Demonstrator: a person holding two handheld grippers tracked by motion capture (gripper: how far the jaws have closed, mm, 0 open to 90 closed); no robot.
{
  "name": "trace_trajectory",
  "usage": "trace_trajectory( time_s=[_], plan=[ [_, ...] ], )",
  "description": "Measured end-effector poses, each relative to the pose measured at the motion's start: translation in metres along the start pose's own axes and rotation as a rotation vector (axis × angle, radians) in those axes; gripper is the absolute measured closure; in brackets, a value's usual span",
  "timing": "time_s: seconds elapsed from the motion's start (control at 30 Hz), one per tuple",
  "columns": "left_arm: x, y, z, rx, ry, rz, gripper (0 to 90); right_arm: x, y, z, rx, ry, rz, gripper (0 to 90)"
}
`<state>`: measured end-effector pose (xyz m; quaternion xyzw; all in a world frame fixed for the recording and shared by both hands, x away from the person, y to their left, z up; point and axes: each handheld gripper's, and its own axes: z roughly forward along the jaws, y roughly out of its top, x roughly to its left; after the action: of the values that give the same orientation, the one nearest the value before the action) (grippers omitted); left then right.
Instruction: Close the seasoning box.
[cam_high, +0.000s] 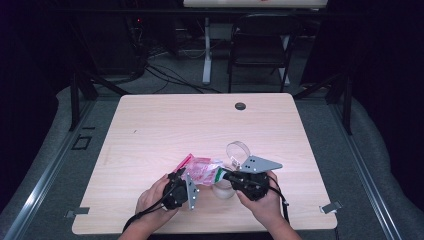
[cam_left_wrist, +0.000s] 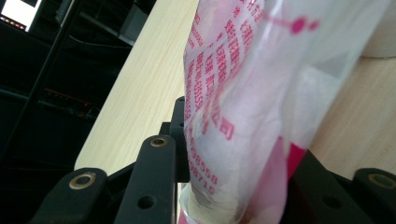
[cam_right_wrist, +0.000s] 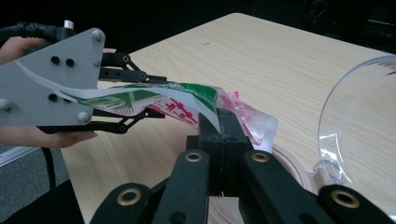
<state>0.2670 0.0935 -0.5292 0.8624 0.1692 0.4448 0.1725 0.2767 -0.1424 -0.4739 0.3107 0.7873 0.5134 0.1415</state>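
Observation:
A clear plastic bag with pink and red print and a green end hangs stretched between both grippers, just above the table's near edge. My left gripper is shut on the pink end; in the left gripper view the bag fills the gap between the jaws. My right gripper is shut on the green-and-white end. The right gripper view has its jaws pinched together on the bag, with the left gripper and its grey plate beyond.
A clear plastic ring stands just behind the right gripper and appears close at right. A pale tape roll lies on the wooden table under the bag. A dark grommet sits near the far edge; a chair stands beyond.

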Motion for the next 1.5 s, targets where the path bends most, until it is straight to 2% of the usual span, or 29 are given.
trace_trajectory(
  time_s=[0.03, 0.07, 0.13, 0.37, 0.6, 0.77, 0.93, 1.17, 1.5],
  plan=[
    [0.0, 0.0, 0.0, 0.003, -0.009, -0.002, 72.2, 0.0, 0.0, 0.0, -0.001, 0.0, 0.0, 90.0],
    [-0.004, -0.001, 0.003, -0.036, -0.017, -0.056, 72.2, 0.0, 0.0, 0.0, -0.001, 0.0, -0.002, 90.0],
    [-0.006, -0.001, 0.005, -0.049, -0.031, -0.081, 72.2, 0.001, 0.0, 0.0, 0.005, -0.001, -0.005, 90.0],
    [-0.008, -0.003, 0.008, -0.046, -0.059, -0.097, 72.2, 0.001, -0.001, 0.002, 0.009, -0.003, -0.006, 90.0],
    [-0.009, -0.005, 0.013, -0.046, -0.107, -0.144, 71.0, 0.003, -0.002, 0.004, 0.022, -0.009, -0.017, 90.0],
    [-0.012, -0.003, 0.013, -0.082, -0.138, -0.157, 61.5, 0.004, -0.003, 0.008, 0.037, -0.011, -0.028, 90.0],
    [-0.016, 0.002, 0.008, -0.105, -0.159, -0.146, 59.8, 0.006, -0.003, 0.012, 0.042, -0.004, -0.034, 90.0],
    [-0.015, 0.0, 0.009, -0.115, -0.189, -0.187, 68.1, 0.007, -0.003, 0.012, 0.042, -0.002, -0.037, 90.0],
    [-0.014, -0.002, 0.011, -0.116, -0.225, -0.213, 83.5, 0.008, -0.003, 0.013, 0.046, 0.0, -0.038, 90.0]
  ],
)
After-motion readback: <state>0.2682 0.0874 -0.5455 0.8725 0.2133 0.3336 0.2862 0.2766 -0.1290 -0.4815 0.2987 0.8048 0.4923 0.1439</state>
